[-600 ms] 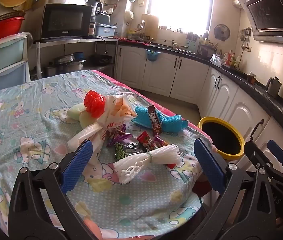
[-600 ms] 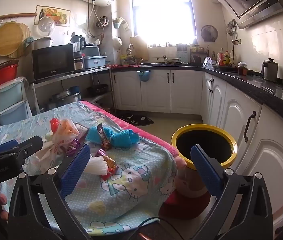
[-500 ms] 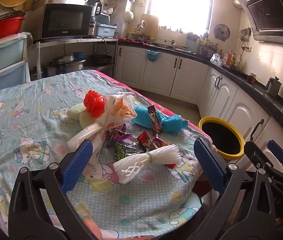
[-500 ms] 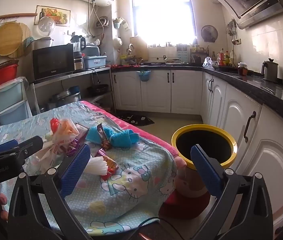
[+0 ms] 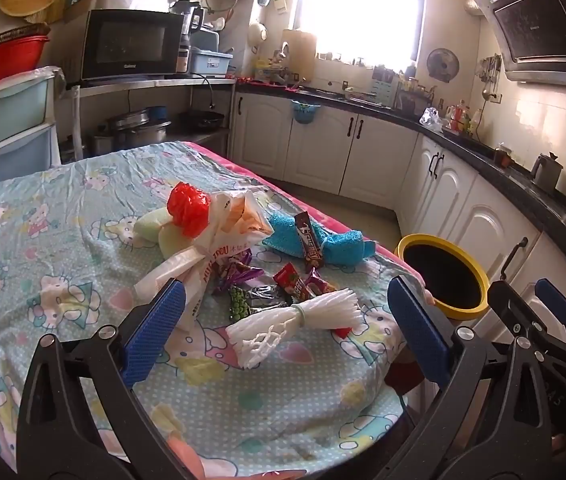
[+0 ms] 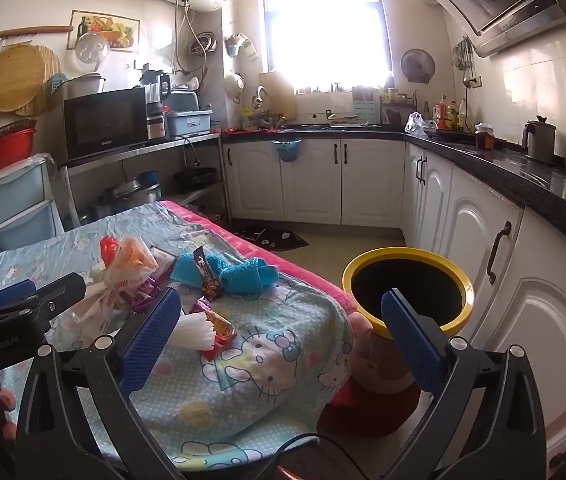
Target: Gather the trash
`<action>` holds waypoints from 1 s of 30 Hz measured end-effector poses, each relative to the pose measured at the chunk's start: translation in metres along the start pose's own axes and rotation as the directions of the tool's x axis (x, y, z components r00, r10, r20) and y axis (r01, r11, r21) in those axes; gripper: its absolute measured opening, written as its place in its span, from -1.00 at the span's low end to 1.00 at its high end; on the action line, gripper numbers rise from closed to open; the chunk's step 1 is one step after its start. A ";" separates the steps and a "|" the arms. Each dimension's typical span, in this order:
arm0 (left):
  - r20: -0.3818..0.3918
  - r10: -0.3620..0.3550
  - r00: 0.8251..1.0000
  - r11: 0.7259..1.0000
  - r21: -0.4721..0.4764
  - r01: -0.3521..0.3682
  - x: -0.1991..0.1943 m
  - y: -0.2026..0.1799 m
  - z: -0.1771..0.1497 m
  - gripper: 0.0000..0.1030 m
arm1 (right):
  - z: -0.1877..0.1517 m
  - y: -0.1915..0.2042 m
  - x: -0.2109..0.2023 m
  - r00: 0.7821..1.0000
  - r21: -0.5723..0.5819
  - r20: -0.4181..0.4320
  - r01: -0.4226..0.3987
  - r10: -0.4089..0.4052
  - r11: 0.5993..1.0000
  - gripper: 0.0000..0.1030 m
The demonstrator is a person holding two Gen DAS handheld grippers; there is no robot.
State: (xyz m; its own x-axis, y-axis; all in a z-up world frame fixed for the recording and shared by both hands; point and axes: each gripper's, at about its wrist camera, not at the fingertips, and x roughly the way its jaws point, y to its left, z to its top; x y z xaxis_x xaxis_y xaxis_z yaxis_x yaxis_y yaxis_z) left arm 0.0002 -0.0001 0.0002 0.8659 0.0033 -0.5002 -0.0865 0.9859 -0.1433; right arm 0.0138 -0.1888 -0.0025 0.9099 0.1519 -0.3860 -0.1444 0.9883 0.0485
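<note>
A pile of trash lies on the cartoon-print tablecloth [image 5: 43, 248]: a white foam net [image 5: 295, 320], several snack wrappers [image 5: 283, 284], a white plastic bag [image 5: 219, 248], a red crumpled bag [image 5: 189, 208] and a chocolate-bar wrapper [image 5: 309, 236] on a blue cloth [image 5: 339, 246]. My left gripper [image 5: 283, 320] hovers open above the near side of the pile, nothing between its blue pads. My right gripper [image 6: 279, 324] is open too, empty, over the table's right edge. The yellow-rimmed bin [image 6: 407, 292] stands on the floor to the right of the table.
White cabinets [image 6: 463, 248] under a black counter run along the back and right walls. A microwave [image 6: 105, 128] sits on a shelf at the left, beside stacked plastic drawers [image 6: 19, 204]. Floor shows between bin, table and cabinets.
</note>
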 end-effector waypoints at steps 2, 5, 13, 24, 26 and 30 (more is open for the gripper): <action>0.003 0.000 1.000 1.000 0.000 0.000 0.000 0.000 0.000 0.81 | 0.001 0.001 0.002 1.000 -0.002 0.004 0.001 -0.001 1.000 0.90; 0.004 -0.001 1.000 1.000 0.000 0.001 0.000 0.000 0.002 0.81 | 0.003 -0.002 0.000 1.000 -0.002 0.004 0.000 0.000 1.000 0.90; 0.007 -0.001 1.000 1.000 0.002 0.001 0.000 0.000 0.002 0.81 | 0.000 -0.001 0.000 1.000 -0.002 0.005 0.001 -0.001 1.000 0.90; 0.010 -0.001 1.000 1.000 0.005 0.001 -0.002 -0.001 0.006 0.81 | 0.003 -0.001 -0.002 1.000 -0.002 0.003 0.001 -0.001 1.000 0.90; 0.012 0.001 1.000 1.000 0.005 -0.001 -0.003 0.000 0.007 0.81 | 0.004 -0.002 -0.003 1.000 0.000 0.004 0.001 -0.001 1.000 0.90; 0.012 0.001 1.000 1.000 0.006 -0.002 -0.004 -0.001 0.008 0.81 | 0.003 -0.001 -0.002 1.000 -0.001 0.004 0.003 -0.003 1.000 0.90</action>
State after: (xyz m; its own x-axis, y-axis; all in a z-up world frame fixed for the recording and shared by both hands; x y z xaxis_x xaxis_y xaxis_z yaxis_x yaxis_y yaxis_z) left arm 0.0010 0.0006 0.0091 0.8717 0.0067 -0.4900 -0.0847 0.9869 -0.1371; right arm 0.0133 -0.1905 0.0015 0.9118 0.1494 -0.3824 -0.1425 0.9887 0.0465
